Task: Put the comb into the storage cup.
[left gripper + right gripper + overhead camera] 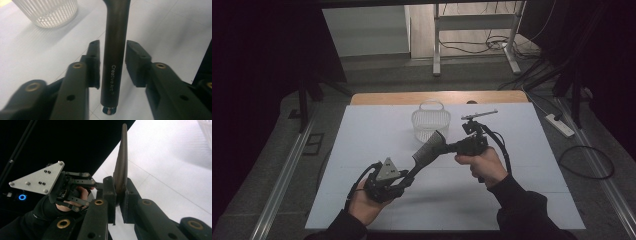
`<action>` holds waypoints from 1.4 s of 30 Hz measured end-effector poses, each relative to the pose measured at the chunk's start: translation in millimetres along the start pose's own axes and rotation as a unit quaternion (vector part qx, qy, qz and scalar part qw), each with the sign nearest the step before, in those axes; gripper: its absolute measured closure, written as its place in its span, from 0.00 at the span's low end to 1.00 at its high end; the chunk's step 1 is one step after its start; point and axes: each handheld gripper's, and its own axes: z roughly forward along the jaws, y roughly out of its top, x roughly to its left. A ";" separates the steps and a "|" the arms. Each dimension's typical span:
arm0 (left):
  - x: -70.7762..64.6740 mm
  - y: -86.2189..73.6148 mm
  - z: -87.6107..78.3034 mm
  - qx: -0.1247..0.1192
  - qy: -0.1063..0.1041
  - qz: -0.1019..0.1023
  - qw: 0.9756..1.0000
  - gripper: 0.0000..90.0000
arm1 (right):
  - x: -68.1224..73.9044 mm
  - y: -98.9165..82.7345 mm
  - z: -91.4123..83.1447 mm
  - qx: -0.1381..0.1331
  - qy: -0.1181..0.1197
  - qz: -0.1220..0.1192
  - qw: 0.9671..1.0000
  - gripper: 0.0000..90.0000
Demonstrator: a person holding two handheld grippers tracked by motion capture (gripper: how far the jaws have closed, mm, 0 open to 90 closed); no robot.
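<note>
Above table (362,150), brush (428,149) between tools.

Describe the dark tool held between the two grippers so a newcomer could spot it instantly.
On the white table, in front of the white slatted basket, a dark hairbrush spans the space between the two hands. Its round handle runs between the left gripper's jaws; the right gripper clamps its flat head. It is the sole dark, bristled item here.
</note>
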 end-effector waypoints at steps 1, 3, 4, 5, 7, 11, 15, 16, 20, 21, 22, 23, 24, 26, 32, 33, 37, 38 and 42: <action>0.0 0.0 0.4 0.001 0.000 -0.001 1.000 0.67 | -0.1 -0.1 -0.5 -0.001 0.001 -0.001 1.000 0.93; -0.3 0.0 1.5 0.002 0.000 -0.001 1.000 0.62 | 0.2 -0.1 -1.4 -0.003 -0.002 -0.004 1.000 0.93; -0.7 0.1 2.0 0.004 0.002 0.000 1.000 0.59 | 0.4 -0.2 -1.7 -0.004 -0.004 -0.005 1.000 0.93; -1.0 0.1 2.5 0.005 0.003 -0.001 1.000 0.55 | 0.5 -0.2 -1.8 -0.004 -0.005 -0.006 1.000 0.93; -0.6 0.0 2.9 0.006 0.002 -0.004 1.000 0.51 | 0.9 -0.4 -2.1 -0.005 -0.009 -0.010 1.000 0.93; 2.1 -0.6 2.6 0.002 -0.001 -0.019 1.000 0.41 | 1.5 -0.6 -2.6 -0.005 -0.013 -0.018 1.000 0.93; 5.1 -1.7 1.4 -0.006 -0.004 -0.035 0.999 0.31 | 3.1 -1.0 -2.9 -0.004 -0.016 -0.027 0.999 0.93; 5.9 -2.1 1.3 -0.007 -0.005 -0.039 0.999 0.27 | 3.3 -1.1 -3.0 -0.003 -0.018 -0.031 0.999 0.93; 8.7 -3.4 1.0 -0.006 -0.004 -0.053 0.999 0.16 | 3.7 -1.3 -3.8 -0.007 -0.025 -0.037 0.999 0.93; 9.4 -3.9 0.7 -0.006 -0.005 -0.057 0.998 0.13 | 3.8 -1.2 -4.2 -0.008 -0.025 -0.037 0.999 0.93; 10.2 -4.4 0.1 -0.007 -0.007 -0.060 0.998 0.12 | 3.8 -1.2 -4.7 -0.009 -0.026 -0.038 0.999 0.93; 10.9 -4.9 -0.7 -0.008 -0.009 -0.063 0.998 0.10 | 4.0 -1.3 -5.3 -0.009 -0.027 -0.038 0.999 0.93; 11.3 -5.2 -1.3 -0.006 -0.012 -0.064 0.998 0.09 | 4.1 -1.3 -5.9 -0.011 -0.029 -0.040 0.999 0.93; 11.6 -5.8 -2.2 0.000 -0.016 -0.065 0.998 0.07 | 4.6 -1.4 -6.9 -0.012 -0.033 -0.043 0.998 0.93; 13.3 -8.8 -5.4 0.003 -0.025 -0.069 0.997 0.02 | 5.9 -1.6 -8.9 -0.016 -0.041 -0.053 0.998 0.93; 13.9 -9.3 -5.9 0.002 -0.025 -0.072 0.997 0.02 | 6.3 -1.7 -9.1 -0.017 -0.042 -0.054 0.998 0.93; 16.2 -11.8 -7.8 -0.001 -0.023 -0.077 0.997 0.00 | 6.9 -1.7 -10.1 -0.022 -0.045 -0.060 0.997 0.93; 16.6 -12.5 -8.3 -0.002 -0.023 -0.078 0.997 0.00 | 7.0 -1.7 -10.5 -0.023 -0.047 -0.061 0.997 0.93; 18.6 -14.8 -11.2 -0.007 -0.022 -0.085 0.996 0.00 | 6.4 -1.3 -13.3 -0.029 -0.050 -0.064 0.996 0.93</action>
